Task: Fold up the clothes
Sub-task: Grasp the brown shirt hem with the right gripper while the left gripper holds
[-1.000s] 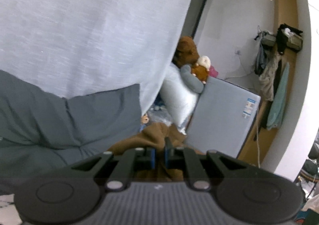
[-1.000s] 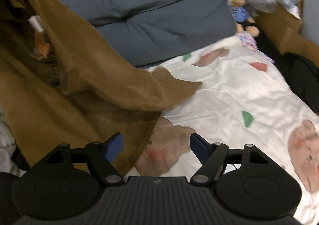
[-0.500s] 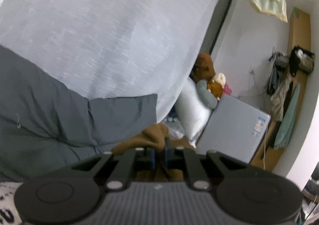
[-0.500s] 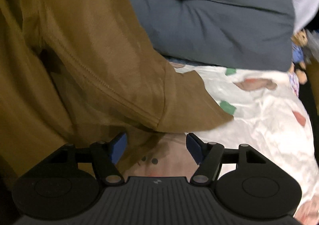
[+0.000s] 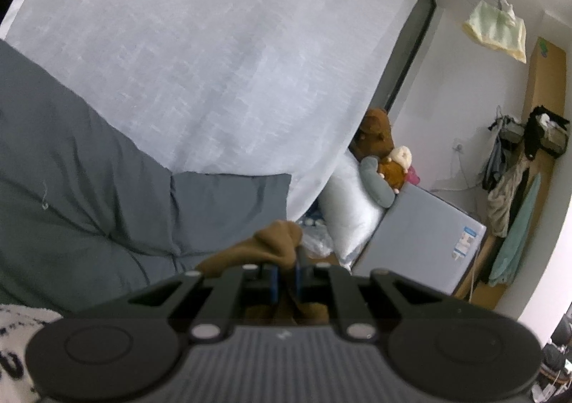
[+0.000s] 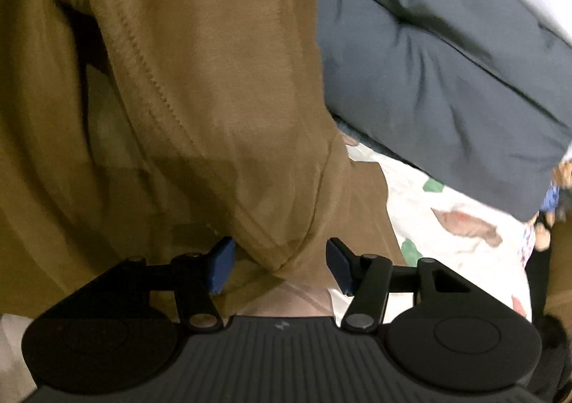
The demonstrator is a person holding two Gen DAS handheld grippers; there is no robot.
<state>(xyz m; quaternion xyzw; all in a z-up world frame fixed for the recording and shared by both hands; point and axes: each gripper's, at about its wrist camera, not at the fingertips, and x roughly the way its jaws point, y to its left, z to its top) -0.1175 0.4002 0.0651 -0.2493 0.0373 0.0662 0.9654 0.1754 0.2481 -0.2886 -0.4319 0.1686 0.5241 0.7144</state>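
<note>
Right wrist view: right gripper [image 6: 280, 265], jaws closing, straddles the brown garment [image 6: 200, 99] hem unpinched; centre it first. Left gripper [image 5: 285, 276] is clamped on cloth.

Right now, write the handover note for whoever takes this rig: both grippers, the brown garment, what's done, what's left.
Left gripper: shut on a bunched edge of the brown garment, holding it up.
Right gripper: open, jaws have just been closing, with a hanging corner of the garment between them, not yet pinched.
Garment: hanging over the patterned bedsheet, beside the grey cushion.
Done: no fold visible.
Left: pinch the corner, spread, lay flat, fold.
</note>
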